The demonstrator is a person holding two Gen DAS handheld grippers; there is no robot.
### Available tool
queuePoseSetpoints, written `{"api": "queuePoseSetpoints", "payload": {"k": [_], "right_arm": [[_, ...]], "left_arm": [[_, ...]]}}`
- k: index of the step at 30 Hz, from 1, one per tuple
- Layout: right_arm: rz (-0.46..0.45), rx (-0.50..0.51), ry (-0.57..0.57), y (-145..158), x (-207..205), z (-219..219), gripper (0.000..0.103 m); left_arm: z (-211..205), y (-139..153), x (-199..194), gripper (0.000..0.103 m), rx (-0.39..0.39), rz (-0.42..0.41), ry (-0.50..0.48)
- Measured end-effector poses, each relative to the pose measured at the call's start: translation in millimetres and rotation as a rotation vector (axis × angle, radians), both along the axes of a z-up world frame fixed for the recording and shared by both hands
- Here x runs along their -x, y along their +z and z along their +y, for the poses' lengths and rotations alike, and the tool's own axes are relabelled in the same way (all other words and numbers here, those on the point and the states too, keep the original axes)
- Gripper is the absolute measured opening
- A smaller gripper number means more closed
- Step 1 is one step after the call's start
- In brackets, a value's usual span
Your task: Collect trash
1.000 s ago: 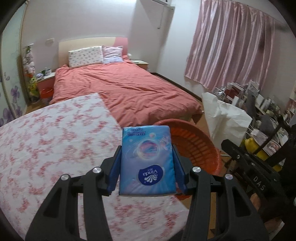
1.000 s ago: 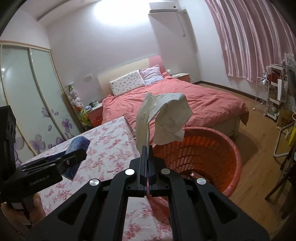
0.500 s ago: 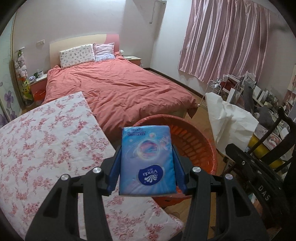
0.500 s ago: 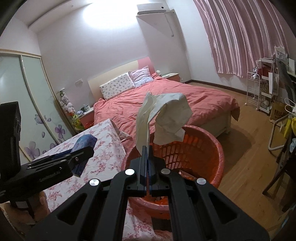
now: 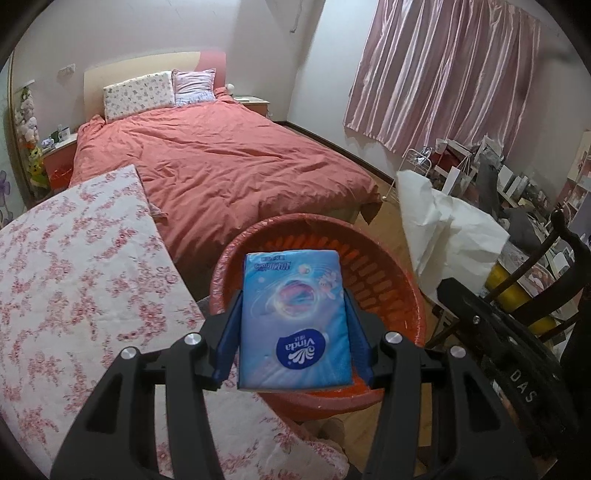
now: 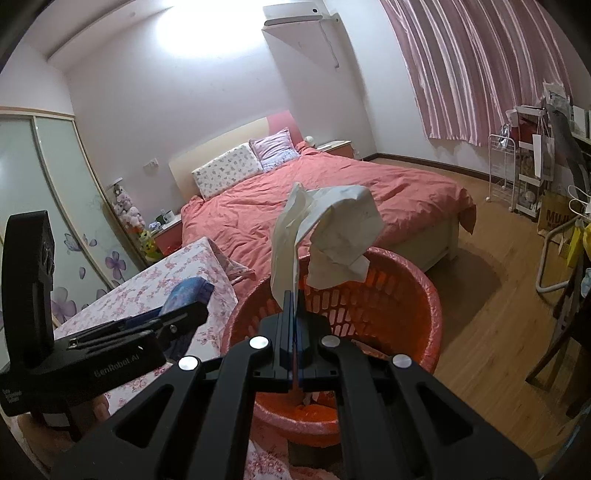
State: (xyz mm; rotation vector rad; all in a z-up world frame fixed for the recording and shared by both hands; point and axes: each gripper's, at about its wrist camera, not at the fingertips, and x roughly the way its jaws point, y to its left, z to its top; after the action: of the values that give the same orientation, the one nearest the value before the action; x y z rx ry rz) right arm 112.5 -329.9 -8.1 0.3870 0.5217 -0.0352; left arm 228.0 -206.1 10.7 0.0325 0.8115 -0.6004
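There were 2 grippers: the left gripper [image 5: 293, 314] was clamped on 1 blue tissue pack [image 5: 293, 321], and the right gripper [image 6: 291, 306] was pinched on 1 white tissue [image 6: 325, 236]. There was 1 orange basket [image 6: 432, 314], beside 1 floral mattress [image 5: 81, 280]. There was 1 bed [image 5: 221, 162], and it carried 2 pillows: 1 floral pillow [image 5: 138, 94] and 1 lilac pillow [image 5: 194, 86]. There were 2 nightstands, 1 left nightstand [image 5: 59, 158] and 1 right nightstand [image 5: 255, 103]. There was 1 curtain [image 5: 443, 74], 1 air conditioner [image 6: 291, 16], and 1 white bag [image 5: 450, 232].
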Motion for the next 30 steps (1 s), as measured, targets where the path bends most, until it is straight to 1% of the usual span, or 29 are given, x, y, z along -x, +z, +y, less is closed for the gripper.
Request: {"api": "queuePoseSetpoints", "payload": {"k": [1,4,5,6,7,9,10,12,13,14,15,16,18,21,22,23,25,28,30], "right_arm": [[0.007,0.001,-0.007,-2.6,-3.9,-1.4,0.001],[0.027,-0.006,-0.015,-9.3,-9.8,-5.1,0.004],[0.042,-0.011,-0.023,-12.8,-11.2,-7.3,0.008],[0.05,-0.019,-0.028,-15.2,-10.1,-9.1,0.016],[0.053,-0.023,-0.031,-15.7,-9.7,-9.8,0.02],[0.06,-0.029,-0.047,-17.4,-2.7,-12.6,0.039],[0.059,-0.012,-0.067,-16.3,5.1,-12.1,0.045],[0.047,0.014,-0.094,-12.4,13.0,-11.9,0.075],[0.038,0.028,-0.109,-10.0,19.1,-11.5,0.08],[0.029,0.052,-0.128,-5.2,27.6,-9.5,0.088],[0.026,0.079,-0.147,-0.7,35.4,-6.1,0.093],[0.027,0.089,-0.154,0.8,38.2,-5.6,0.095],[0.024,0.153,-0.189,11.4,54.6,6.2,0.098],[-0.016,0.218,-0.234,24.3,73.5,21.4,0.101],[-0.036,0.249,-0.266,31.0,87.1,29.4,0.101],[-0.04,0.267,-0.282,33.3,91.4,33.6,0.101],[-0.036,0.288,-0.292,40.6,105.2,44.4,0.101],[-0.019,0.293,-0.28,48.1,122.4,58.5,0.101],[-0.025,0.305,-0.277,50.4,129.6,66.4,0.101]], "left_arm": [[-2.6,-2.9,-2.5,0.052,-0.004,0.005,0.0],[-6.6,-12.6,-10.2,0.059,-0.016,0.022,0.004],[-6.9,-15.7,-12.1,0.062,-0.023,0.025,0.01],[-5.6,-19.0,-14.3,0.063,-0.029,0.03,0.016],[-3.7,-20.8,-16.0,0.063,-0.032,0.033,0.02],[3.7,-23.6,-18.7,0.064,-0.04,0.038,0.034],[9.4,-24.7,-19.0,0.064,-0.046,0.039,0.044],[26.1,-24.3,-17.5,0.067,-0.045,0.037,0.07],[32.4,-22.2,-15.8,0.068,-0.044,0.033,0.082],[42.0,-19.7,-11.8,0.072,-0.041,0.023,0.098],[54.2,-16.5,-6.4,0.076,-0.039,0.007,0.119],[62.4,-14.1,-1.8,0.078,-0.037,-0.004,0.133],[87.2,-5.4,13.1,0.086,-0.027,-0.037,0.172],[119.7,6.0,39.6,0.095,-0.018,-0.087,0.229],[127.3,8.8,47.5,0.096,-0.017,-0.1,0.242],[139.5,12.3,59.6,0.099,-0.017,-0.12,0.263],[154.4,18.0,77.5,0.099,-0.027,-0.146,0.293],[178.6,23.2,109.9,0.099,-0.051,-0.195,0.343],[192.3,26.4,130.1,0.099,-0.064,-0.227,0.377]]}}
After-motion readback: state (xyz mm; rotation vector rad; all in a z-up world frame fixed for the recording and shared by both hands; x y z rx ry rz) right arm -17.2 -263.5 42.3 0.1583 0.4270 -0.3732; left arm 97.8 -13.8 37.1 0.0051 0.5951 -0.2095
